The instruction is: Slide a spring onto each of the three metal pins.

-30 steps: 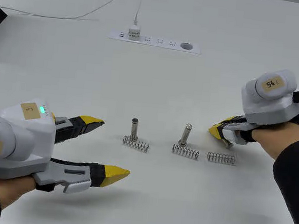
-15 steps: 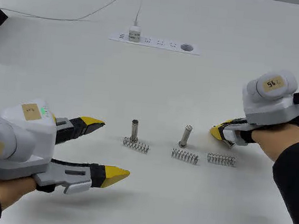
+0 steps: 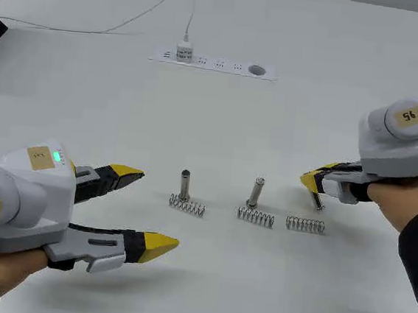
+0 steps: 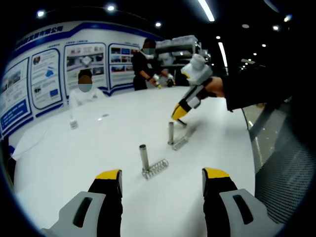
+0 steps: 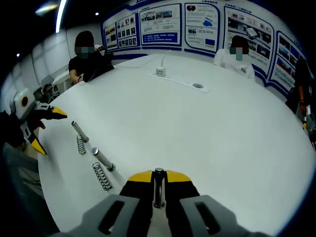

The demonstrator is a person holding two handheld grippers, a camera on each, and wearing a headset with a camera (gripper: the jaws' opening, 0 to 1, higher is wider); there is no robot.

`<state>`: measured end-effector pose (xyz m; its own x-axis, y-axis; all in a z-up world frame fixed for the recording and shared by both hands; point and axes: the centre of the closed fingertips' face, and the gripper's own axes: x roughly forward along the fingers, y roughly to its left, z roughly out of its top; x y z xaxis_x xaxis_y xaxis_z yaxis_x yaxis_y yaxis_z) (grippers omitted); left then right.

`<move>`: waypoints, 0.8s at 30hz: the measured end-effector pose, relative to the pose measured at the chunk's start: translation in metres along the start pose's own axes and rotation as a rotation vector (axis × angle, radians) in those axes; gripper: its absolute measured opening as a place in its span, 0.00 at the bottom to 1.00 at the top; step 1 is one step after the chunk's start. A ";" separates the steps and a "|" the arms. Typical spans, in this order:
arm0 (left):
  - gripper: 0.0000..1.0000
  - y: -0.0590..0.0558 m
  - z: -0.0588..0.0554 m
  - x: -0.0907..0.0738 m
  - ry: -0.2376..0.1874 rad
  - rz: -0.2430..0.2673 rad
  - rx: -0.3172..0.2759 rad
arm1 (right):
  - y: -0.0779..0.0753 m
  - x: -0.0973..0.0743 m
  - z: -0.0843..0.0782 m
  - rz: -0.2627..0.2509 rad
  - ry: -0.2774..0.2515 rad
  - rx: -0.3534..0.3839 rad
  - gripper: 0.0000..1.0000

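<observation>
Jaws of our right gripper (image 5: pixel 158 174) are pressed together on a metal pin (image 5: pixel 158 193), whose shaft shows between the yellow tips and, in the head view, hangs tilted below them. Just under those tips, on the white table (image 3: pixel 285 134), lies the nearest spring (image 3: pixel 305 224), close to the pin's free end; we cannot tell whether they touch. Farther out from the jaws stands the middle pin (image 3: pixel 256 193), upright, with the middle spring (image 3: pixel 256 217) lying on its side at its foot. Beyond that stands the far pin (image 3: pixel 185 184), also upright, with the far spring (image 3: pixel 187 205) lying against its base. Our left gripper (image 3: pixel 147 207) has its jaws spread wide with nothing between them; the far pin and its spring sit straight ahead of that gap, near the tips but apart from them. Well beyond both grippers a power strip (image 3: pixel 216 62) with a white plug (image 3: pixel 184 50) in it rests on the table.
</observation>
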<state>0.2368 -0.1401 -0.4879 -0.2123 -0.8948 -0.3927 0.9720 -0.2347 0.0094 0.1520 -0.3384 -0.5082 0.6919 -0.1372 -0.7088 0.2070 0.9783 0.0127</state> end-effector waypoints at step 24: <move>0.67 -0.001 0.006 0.000 -0.006 -0.003 0.014 | 0.004 -0.032 -0.011 -0.010 -0.036 -0.013 0.09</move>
<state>0.2348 -0.1424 -0.4826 -0.2162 -0.8964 -0.3870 0.9698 -0.2429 0.0209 0.1232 -0.3281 -0.4928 0.7144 -0.1527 -0.6828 0.2054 0.9787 -0.0039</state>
